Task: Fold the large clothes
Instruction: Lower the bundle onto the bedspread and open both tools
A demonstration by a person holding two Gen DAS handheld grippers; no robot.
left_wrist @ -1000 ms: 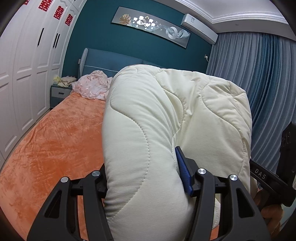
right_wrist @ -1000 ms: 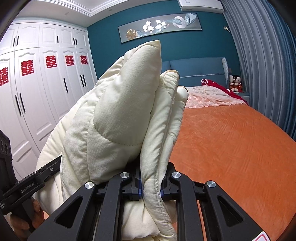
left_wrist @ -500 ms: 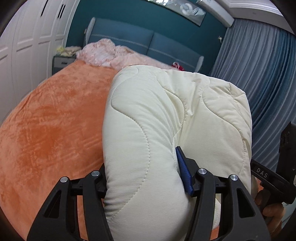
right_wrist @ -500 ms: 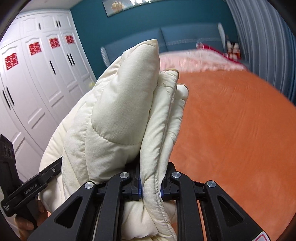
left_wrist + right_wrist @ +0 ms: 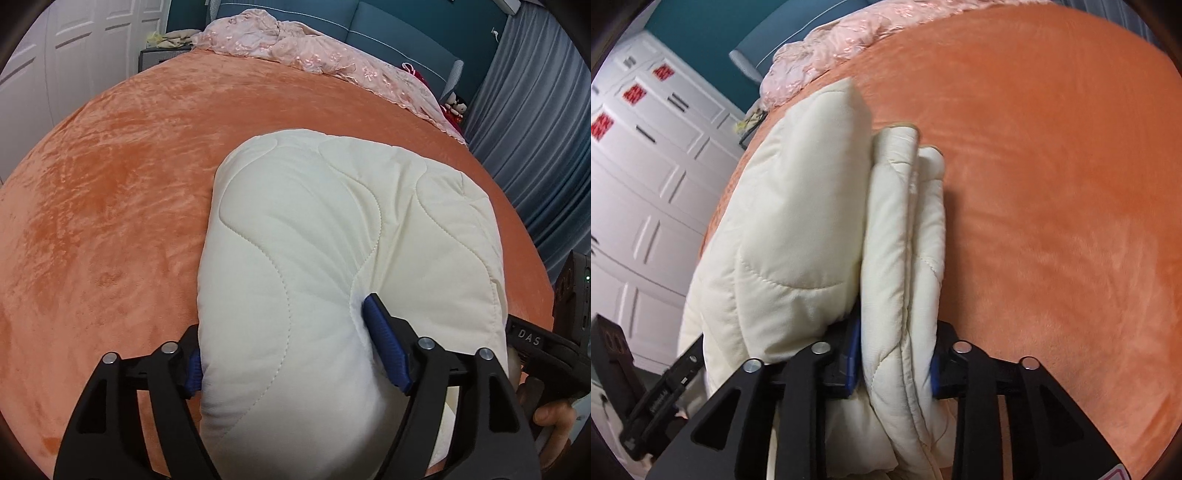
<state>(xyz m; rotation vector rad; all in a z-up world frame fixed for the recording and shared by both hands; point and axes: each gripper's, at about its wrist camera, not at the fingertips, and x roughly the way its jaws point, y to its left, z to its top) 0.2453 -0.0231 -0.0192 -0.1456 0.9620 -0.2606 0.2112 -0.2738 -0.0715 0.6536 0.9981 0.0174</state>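
Observation:
A thick cream quilt (image 5: 332,240), folded into a puffy bundle, lies on the orange bed cover (image 5: 110,184). My left gripper (image 5: 284,343) straddles its near end. Its jaws are opening, and the blue pads still dent the padding. In the right wrist view the quilt (image 5: 798,221) shows its stacked edges. My right gripper (image 5: 894,362) holds the thin outer folds, its jaws opening too, pads against the cloth. The right gripper's body (image 5: 535,339) and a hand (image 5: 554,413) show at the right edge of the left wrist view.
Crumpled pink bedding (image 5: 314,55) lies at the head of the bed by the blue headboard. White wardrobe doors (image 5: 646,184) stand along the left side and grey-blue curtains (image 5: 535,129) hang on the right. Bare orange cover (image 5: 1052,184) spreads beyond and right of the quilt.
Both grippers have come down and tilted toward the bed with the quilt, which now rests on the orange cover. Both pairs of jaws stand wider than before.

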